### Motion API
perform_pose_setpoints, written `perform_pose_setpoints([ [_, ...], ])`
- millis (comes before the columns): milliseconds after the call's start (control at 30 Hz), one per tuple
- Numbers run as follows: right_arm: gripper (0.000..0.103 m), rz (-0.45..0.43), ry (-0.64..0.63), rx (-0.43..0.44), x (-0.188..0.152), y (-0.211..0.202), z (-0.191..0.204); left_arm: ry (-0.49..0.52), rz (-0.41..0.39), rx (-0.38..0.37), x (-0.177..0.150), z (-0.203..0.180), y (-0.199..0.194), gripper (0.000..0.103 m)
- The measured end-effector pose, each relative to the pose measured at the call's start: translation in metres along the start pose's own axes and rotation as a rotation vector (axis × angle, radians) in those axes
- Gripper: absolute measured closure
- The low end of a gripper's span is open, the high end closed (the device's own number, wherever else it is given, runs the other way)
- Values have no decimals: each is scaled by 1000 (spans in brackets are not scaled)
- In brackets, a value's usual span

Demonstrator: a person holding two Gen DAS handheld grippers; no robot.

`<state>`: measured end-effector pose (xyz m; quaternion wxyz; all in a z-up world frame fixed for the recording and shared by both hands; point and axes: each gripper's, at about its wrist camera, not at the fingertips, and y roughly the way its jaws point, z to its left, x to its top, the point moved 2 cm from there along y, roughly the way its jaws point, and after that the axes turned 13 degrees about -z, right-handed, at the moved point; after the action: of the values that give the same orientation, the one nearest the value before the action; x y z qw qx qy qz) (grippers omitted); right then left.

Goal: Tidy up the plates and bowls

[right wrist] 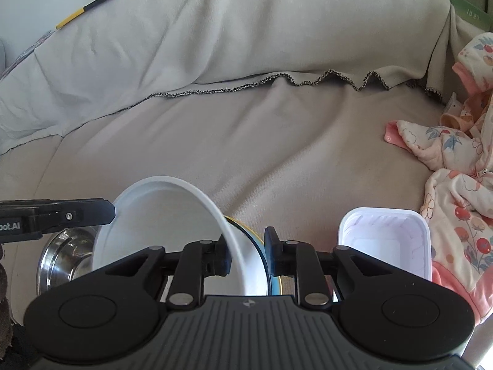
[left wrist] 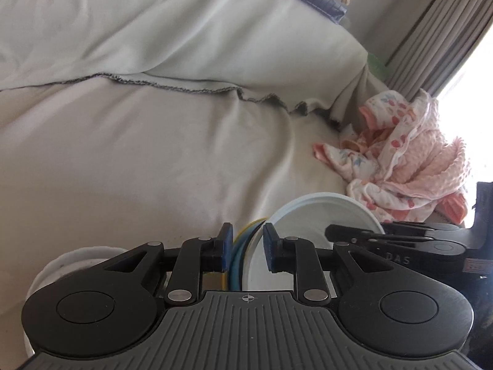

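Between the right gripper (right wrist: 247, 252) fingers stands the rim of a white bowl (right wrist: 160, 225), tipped on edge, with yellow and blue plates (right wrist: 258, 243) packed behind it. Its jaws straddle these rims with a gap showing, so I cannot tell if they pinch. The left gripper (left wrist: 246, 246) brackets the same stack from the other side, likewise unclear. Both stand equally near. Further out sit a steel bowl (right wrist: 61, 256), a white tub (right wrist: 385, 240) and pink baby clothes (right wrist: 456, 185) on the grey cover (right wrist: 246, 138).
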<state>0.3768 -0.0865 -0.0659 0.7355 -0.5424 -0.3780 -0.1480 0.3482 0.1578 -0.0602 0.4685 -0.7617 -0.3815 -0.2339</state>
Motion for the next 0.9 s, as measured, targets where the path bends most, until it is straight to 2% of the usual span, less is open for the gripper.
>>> perform_pose_setpoints([
  [100,70,-55,-12,-15,-7,-16,1,-20,37,-44,-4,0,1,77],
  [233,57,-143,-2,-25,-20,-40,-2,-15,35,-46,-6,-4,-2,77],
  [300,49,-171,-3,-32,-27,-47,-4,-33,40,-76,-7,-4,-5,77],
  [367,49,-183,14,-51,-34,-50,-9,-38,33,-109,-7,-7,-9,77],
  [467,50,-144,103,-76,-44,-42,-26,-28,19,-141,-6,-13,-13,77],
  [600,67,-90,163,-52,-56,-38,-32,0,6,-95,-6,-15,-14,77],
  [667,67,-105,164,-38,-59,-45,-26,25,-5,-59,-7,-15,-15,77],
  [767,67,-174,151,-32,-58,-68,-13,36,-17,-69,-6,-11,-28,77],
  [833,63,-240,104,-20,-58,-89,-2,59,-50,-59,-6,-6,-44,77],
  [900,45,-296,34,-5,-63,-107,15,81,-84,-27,-7,2,-61,77],
])
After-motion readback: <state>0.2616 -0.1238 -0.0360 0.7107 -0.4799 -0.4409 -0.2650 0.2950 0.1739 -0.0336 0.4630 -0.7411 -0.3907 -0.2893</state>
